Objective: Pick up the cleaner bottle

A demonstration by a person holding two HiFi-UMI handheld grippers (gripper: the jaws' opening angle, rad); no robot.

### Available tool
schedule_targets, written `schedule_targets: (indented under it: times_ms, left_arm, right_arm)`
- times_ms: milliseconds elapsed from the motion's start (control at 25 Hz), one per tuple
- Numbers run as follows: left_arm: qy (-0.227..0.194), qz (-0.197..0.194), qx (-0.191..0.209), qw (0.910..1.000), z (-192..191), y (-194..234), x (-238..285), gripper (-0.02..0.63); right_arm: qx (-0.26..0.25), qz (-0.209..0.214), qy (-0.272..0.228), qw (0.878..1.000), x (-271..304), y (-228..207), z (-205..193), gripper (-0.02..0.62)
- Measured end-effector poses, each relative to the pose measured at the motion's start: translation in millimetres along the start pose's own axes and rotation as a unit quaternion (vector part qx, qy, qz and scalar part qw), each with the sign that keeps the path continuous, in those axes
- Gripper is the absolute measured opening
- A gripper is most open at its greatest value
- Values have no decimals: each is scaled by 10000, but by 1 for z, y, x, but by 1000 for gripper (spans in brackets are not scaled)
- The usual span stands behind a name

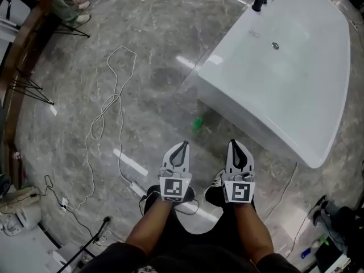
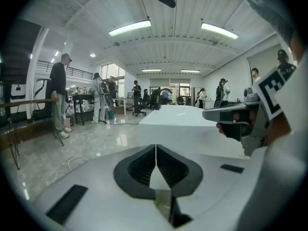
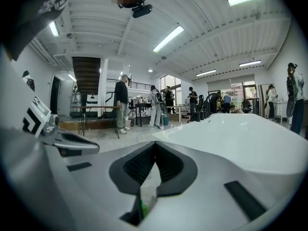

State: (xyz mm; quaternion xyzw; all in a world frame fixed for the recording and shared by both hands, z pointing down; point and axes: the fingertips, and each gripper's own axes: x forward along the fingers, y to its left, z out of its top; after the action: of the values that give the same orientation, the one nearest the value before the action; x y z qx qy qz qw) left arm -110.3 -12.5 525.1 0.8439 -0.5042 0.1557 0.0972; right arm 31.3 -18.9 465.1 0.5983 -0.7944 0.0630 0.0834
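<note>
On the grey floor (image 1: 153, 50), a small green cleaner bottle (image 1: 197, 123) sits just beside the near edge of the white bathtub (image 1: 296, 78). Short of it, the left tongs (image 1: 182, 145) and right tongs (image 1: 234, 143) hang side by side, both closed and empty. A white cable (image 1: 108, 104) loops well apart on the left.

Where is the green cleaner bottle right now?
In the head view, the cleaner bottle is on the grey floor beside the white bathtub, a little ahead of the left gripper and the right gripper.

Cleaner bottle (image 1: 197, 123) on floor (image 1: 153, 50) beside bathtub (image 1: 284, 67), cable (image 1: 108, 107) left
</note>
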Motion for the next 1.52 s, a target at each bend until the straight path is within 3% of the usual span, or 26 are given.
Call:
schedule_targets:
  times_ms: [320,480,680,880,1120,1520]
  left_arm:
    - [64,-48,161,9998,-158,7,82,8]
    - [-110,-53,254,9996,-216,8,111,9]
    - [-124,29,257,9996,-282,19,139,13]
    - [15,-239,138,9996,-323,10,165,155]
    - [250,-421,497,9976,-365,-2,193,265]
    - [421,-487,516,9966,-415,2,251,284]
  right_arm:
    - [42,-9,-48,10000,48,-8,-146,17]
    - [40,-121,76,9999,63,-11,-214,17]
    - [13,-148,-156,9998,86,-9,-272,17]
    - [8,-141,-384,9992,103,-11,-284,17]
    - [126,-252,-465,9985,98,-17,-284,17]
    - [54,-171,-505,9986,90,-12,-290,17]
